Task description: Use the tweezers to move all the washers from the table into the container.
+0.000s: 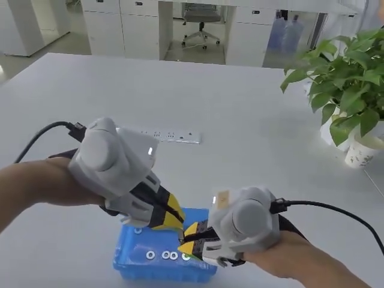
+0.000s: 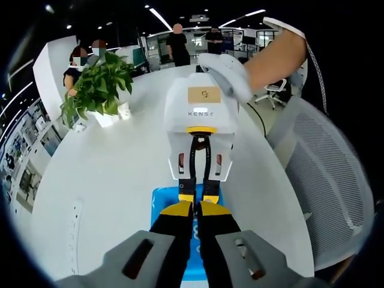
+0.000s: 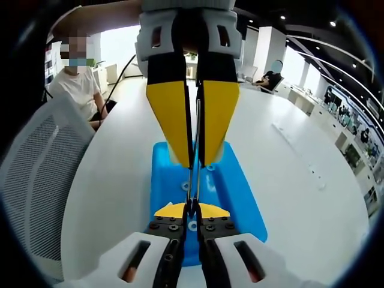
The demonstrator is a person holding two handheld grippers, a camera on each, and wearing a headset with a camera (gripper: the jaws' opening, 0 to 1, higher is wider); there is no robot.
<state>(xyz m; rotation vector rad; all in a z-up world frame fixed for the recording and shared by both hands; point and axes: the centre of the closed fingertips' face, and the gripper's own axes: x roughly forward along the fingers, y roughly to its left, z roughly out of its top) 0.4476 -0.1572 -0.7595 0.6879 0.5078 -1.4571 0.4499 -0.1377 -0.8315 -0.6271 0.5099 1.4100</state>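
The left tongs (image 2: pixel 196 208) sit nearly closed over the blue container (image 2: pixel 156 201) — tip to tip with the right tongs (image 2: pixel 198 198).

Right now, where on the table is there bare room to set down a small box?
Bare table stretches between the power strip and the potted plant, and beyond the strip to the far edge. Crowded at the blue container, where the left gripper and right gripper meet on the tweezers.

head cam: up over my hands, tipped forward and down across the counter (image 1: pixel 252 108), mid-range | left tongs (image 2: pixel 196 207) cam: low, close, staring straight at my right tongs (image 2: pixel 198 197), plant (image 2: pixel 99 84) beyond | right cam: facing back, nose to nose | shared: all three catch the blue container (image 1: pixel 162 273)
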